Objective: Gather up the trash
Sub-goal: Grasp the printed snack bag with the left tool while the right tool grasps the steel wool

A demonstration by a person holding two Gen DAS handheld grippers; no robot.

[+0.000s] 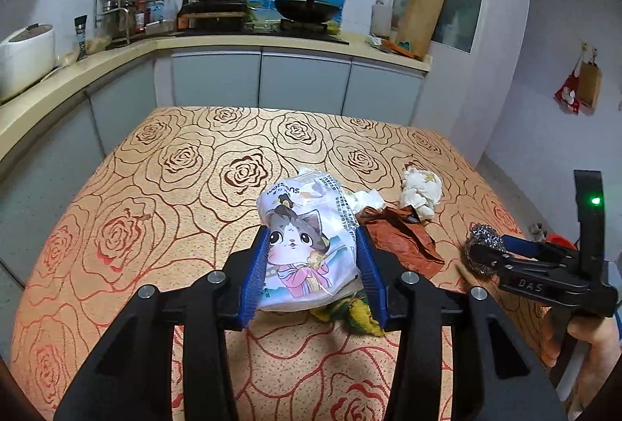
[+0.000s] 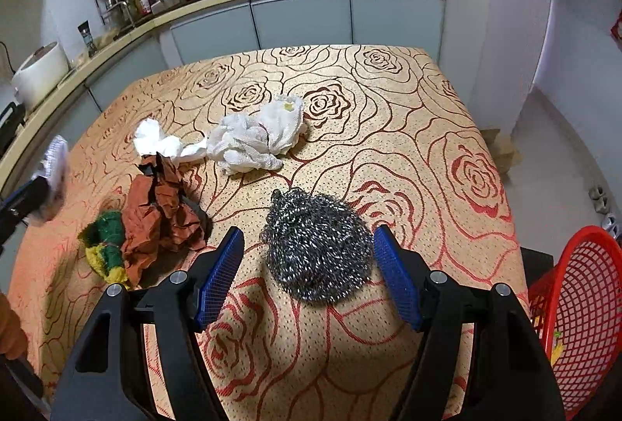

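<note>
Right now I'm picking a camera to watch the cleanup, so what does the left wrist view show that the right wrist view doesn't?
Only the left wrist view shows the left gripper clearly, its jaws shut on the cat-print packet, held just above the table.

Only the right wrist view shows the red basket at the table's right edge, and the right gripper with open jaws around the steel wool, not pressing it.

Both show the crumpled brown paper, the white cloth, the green-yellow scourer and the rose-pattern tablecloth.
</note>
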